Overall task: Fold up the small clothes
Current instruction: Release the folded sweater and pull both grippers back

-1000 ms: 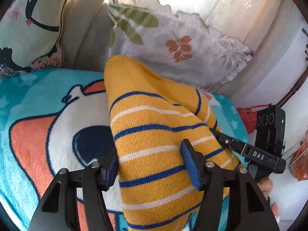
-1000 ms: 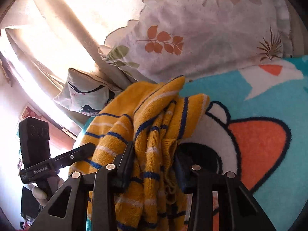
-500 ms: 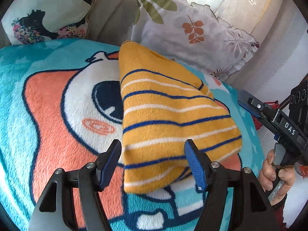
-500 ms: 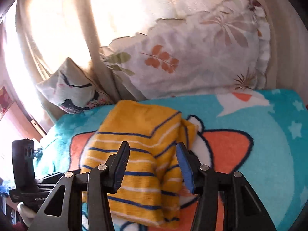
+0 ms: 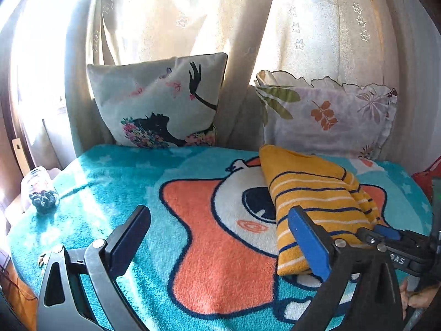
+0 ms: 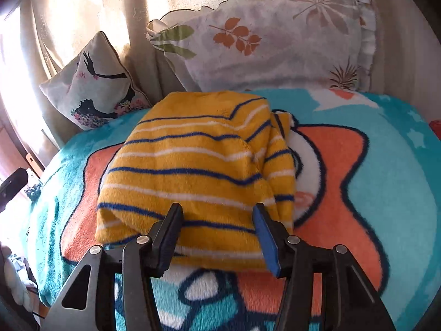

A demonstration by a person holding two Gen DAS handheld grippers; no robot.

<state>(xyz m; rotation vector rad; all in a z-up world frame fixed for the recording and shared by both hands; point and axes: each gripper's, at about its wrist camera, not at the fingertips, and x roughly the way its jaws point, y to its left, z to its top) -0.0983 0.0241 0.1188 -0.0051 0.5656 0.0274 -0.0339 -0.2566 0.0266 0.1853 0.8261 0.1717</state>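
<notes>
A yellow sweater (image 6: 193,171) with blue and white stripes lies folded on the teal cartoon blanket (image 6: 386,193). My right gripper (image 6: 217,212) hovers at its near edge. Its jaws are opening, and the sweater's edge sits between them without the pads pressing on it. In the left wrist view the sweater (image 5: 317,198) lies to the right, partly behind my right-hand finger (image 5: 308,237). My left gripper (image 5: 217,218) is opening wide over bare blanket (image 5: 110,182) with nothing between its fingers. The right gripper (image 5: 386,237) shows at the sweater's right edge.
Two pillows lean against the curtain at the back: a silhouette-print one (image 5: 160,104) and a leaf-print one (image 5: 330,115). A glass jar (image 5: 40,190) stands at the blanket's far left edge. Something red (image 5: 430,176) sits past the right edge.
Both grippers let go of the sweater and drew back from it. It dropped from hanging to lying folded on the blanket. My left gripper swung left and spread wide.
</notes>
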